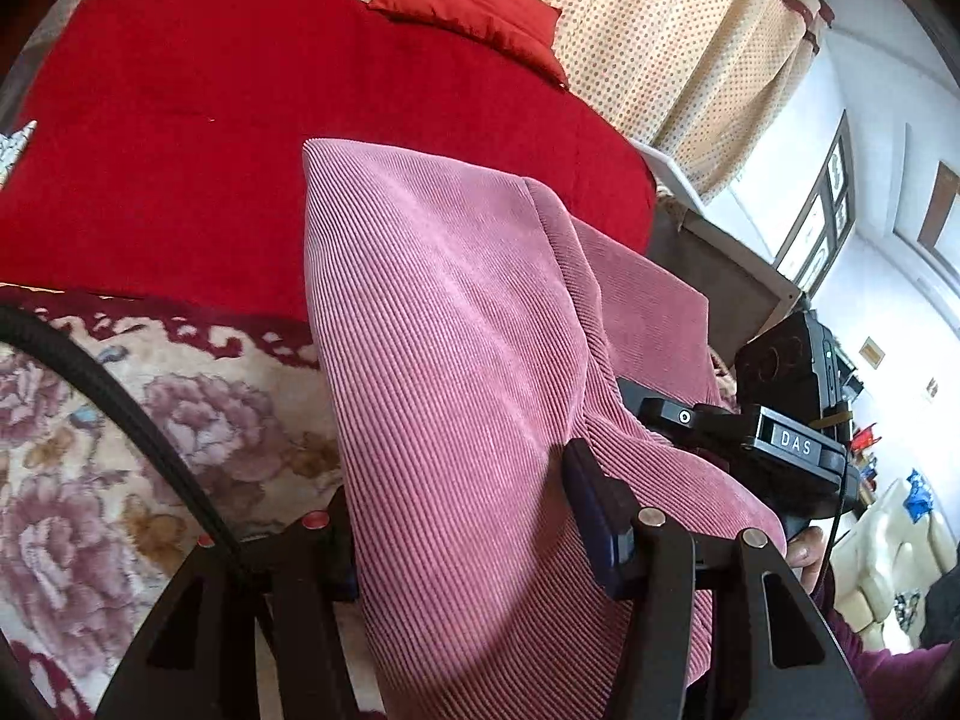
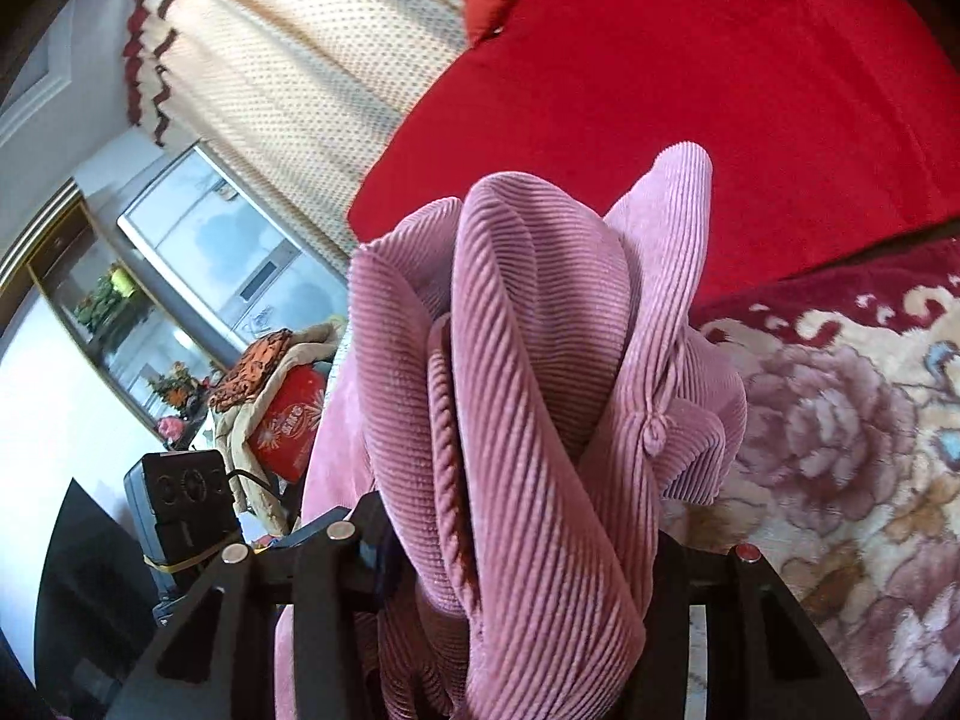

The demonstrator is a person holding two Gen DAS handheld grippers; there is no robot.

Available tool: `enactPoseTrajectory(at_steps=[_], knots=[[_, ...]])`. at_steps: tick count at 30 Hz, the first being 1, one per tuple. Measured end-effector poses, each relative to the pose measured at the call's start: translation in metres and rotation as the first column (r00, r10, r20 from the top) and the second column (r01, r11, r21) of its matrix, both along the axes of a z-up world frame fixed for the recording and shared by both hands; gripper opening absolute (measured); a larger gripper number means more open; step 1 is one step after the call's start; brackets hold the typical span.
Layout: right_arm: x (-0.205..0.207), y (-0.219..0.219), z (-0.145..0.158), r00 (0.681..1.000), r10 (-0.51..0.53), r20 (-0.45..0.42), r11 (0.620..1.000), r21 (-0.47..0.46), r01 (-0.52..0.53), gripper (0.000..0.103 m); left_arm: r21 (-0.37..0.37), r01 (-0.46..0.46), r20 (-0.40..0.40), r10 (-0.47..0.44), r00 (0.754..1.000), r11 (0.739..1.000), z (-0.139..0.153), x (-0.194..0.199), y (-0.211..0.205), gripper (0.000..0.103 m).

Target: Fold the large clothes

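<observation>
Both tongs, left (image 1: 474, 546) and right (image 2: 516, 546), pinched the pink corduroy garment (image 1: 456, 324) above the bed (image 1: 180, 120) (bunched rightward); best spread the edges taut before laying.

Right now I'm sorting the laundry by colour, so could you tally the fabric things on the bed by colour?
Pink: 1, the corduroy garment, clamped in both grippers
Red: 2, the blanket and the pillow
Floral cream and maroon: 1, the bedspread
Total: 4
</observation>
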State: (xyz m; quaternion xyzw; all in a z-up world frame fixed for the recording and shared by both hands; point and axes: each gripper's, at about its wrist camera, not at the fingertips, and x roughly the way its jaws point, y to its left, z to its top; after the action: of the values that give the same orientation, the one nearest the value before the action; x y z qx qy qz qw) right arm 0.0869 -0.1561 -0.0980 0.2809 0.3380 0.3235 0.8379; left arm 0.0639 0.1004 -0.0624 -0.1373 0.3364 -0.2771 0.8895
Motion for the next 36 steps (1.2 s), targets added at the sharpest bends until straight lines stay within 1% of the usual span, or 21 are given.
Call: enactPoseTrajectory(at_steps=[3, 5, 7, 8, 9, 10, 12, 16, 18, 19, 22, 23, 24, 26, 27, 28, 30, 32, 34, 35, 36], knots=[[0.004, 0.002, -0.014, 1.0, 0.004, -0.03, 1.0, 0.007, -0.003, 0.049, 0.04, -0.025, -0.046, 0.026, 0.999, 0.999, -0.015, 0.009, 0.0, 0.058], [0.009, 0.002, -0.032, 0.997, -0.003, -0.074, 1.0, -0.008, 0.003, 0.049, 0.106, -0.044, -0.123, 0.057, 0.991, 0.993, -0.037, 0.024, -0.002, 0.058], [0.024, 0.008, -0.061, 0.987, -0.023, -0.162, 0.999, -0.036, 0.017, 0.049, 0.189, -0.056, -0.215, 0.097, 0.972, 0.98, -0.064, 0.041, -0.009, 0.059], [0.03, 0.008, -0.081, 0.973, -0.048, -0.225, 0.997, -0.075, 0.032, 0.049, 0.251, -0.069, -0.254, 0.135, 0.958, 0.966, -0.079, 0.05, -0.013, 0.068], [0.034, 0.006, -0.092, 0.962, -0.061, -0.265, 0.995, -0.091, 0.038, 0.049, 0.271, -0.086, -0.262, 0.16, 0.952, 0.959, -0.086, 0.055, -0.014, 0.073], [0.036, 0.004, -0.1, 0.956, -0.055, -0.289, 0.997, -0.071, 0.036, 0.05, 0.252, -0.094, -0.263, 0.162, 0.951, 0.963, -0.086, 0.057, -0.013, 0.073], [0.033, 0.003, -0.093, 0.958, -0.06, -0.28, 0.995, -0.095, 0.035, 0.056, 0.252, -0.092, -0.253, 0.158, 0.954, 0.963, -0.082, 0.056, -0.011, 0.073], [0.019, 0.003, -0.062, 0.974, -0.09, -0.21, 0.956, -0.291, 0.026, 0.058, 0.288, -0.102, -0.216, 0.168, 0.962, 0.952, -0.082, 0.047, -0.007, 0.073], [0.013, 0.003, -0.046, 0.979, -0.105, -0.174, 0.912, -0.409, 0.025, 0.058, 0.278, -0.103, -0.219, 0.168, 0.961, 0.955, -0.083, 0.045, -0.004, 0.073], [0.009, 0.0, -0.036, 0.984, -0.118, -0.132, 0.879, -0.475, 0.042, 0.058, 0.274, -0.105, -0.223, 0.169, 0.96, 0.956, -0.084, 0.044, -0.003, 0.073], [0.0, 0.0, -0.006, 0.988, -0.152, -0.014, 0.8, -0.589, 0.115, 0.058, 0.28, -0.104, -0.222, 0.17, 0.96, 0.954, -0.085, 0.04, -0.004, 0.074], [0.0, 0.003, 0.005, 0.986, -0.166, 0.017, 0.793, -0.592, 0.144, 0.058, 0.289, -0.101, -0.215, 0.167, 0.962, 0.952, -0.085, 0.039, -0.006, 0.074], [0.002, 0.004, 0.016, 0.984, -0.17, 0.046, 0.809, -0.564, 0.166, 0.058, 0.293, -0.099, -0.212, 0.165, 0.963, 0.951, -0.085, 0.038, -0.007, 0.074], [0.009, 0.007, 0.028, 0.987, -0.149, 0.059, 0.863, -0.479, 0.159, 0.058, 0.294, -0.097, -0.213, 0.164, 0.963, 0.951, -0.085, 0.038, -0.007, 0.074], [0.017, 0.012, 0.028, 0.99, -0.132, 0.047, 0.879, -0.456, 0.139, 0.058, 0.293, -0.096, -0.213, 0.163, 0.963, 0.951, -0.085, 0.038, -0.006, 0.074], [0.024, 0.018, 0.026, 0.991, -0.124, 0.041, 0.876, -0.465, 0.129, 0.056, 0.293, -0.095, -0.213, 0.162, 0.963, 0.951, -0.085, 0.038, -0.006, 0.074], [0.045, 0.036, 0.012, 0.992, -0.125, 0.027, 0.855, -0.505, 0.122, 0.036, 0.297, -0.097, -0.21, 0.164, 0.964, 0.95, -0.086, 0.039, -0.005, 0.074], [0.075, 0.051, -0.02, 0.988, -0.14, -0.066, 0.843, -0.531, 0.084, 0.036, 0.303, -0.094, -0.204, 0.161, 0.966, 0.948, -0.086, 0.039, -0.005, 0.074], [0.089, 0.06, -0.055, 0.98, -0.155, -0.127, 0.816, -0.575, 0.054, 0.037, 0.317, -0.089, -0.197, 0.158, 0.968, 0.944, -0.086, 0.04, -0.005, 0.074], [0.089, 0.061, -0.061, 0.985, -0.144, -0.098, 0.816, -0.575, 0.062, 0.036, 0.321, -0.088, -0.194, 0.156, 0.968, 0.943, -0.085, 0.04, -0.005, 0.075], [0.084, 0.065, -0.057, 0.989, -0.134, -0.055, 0.797, -0.599, 0.075, 0.036, 0.321, -0.086, -0.19, 0.154, 0.97, 0.943, -0.084, 0.039, -0.005, 0.075]])
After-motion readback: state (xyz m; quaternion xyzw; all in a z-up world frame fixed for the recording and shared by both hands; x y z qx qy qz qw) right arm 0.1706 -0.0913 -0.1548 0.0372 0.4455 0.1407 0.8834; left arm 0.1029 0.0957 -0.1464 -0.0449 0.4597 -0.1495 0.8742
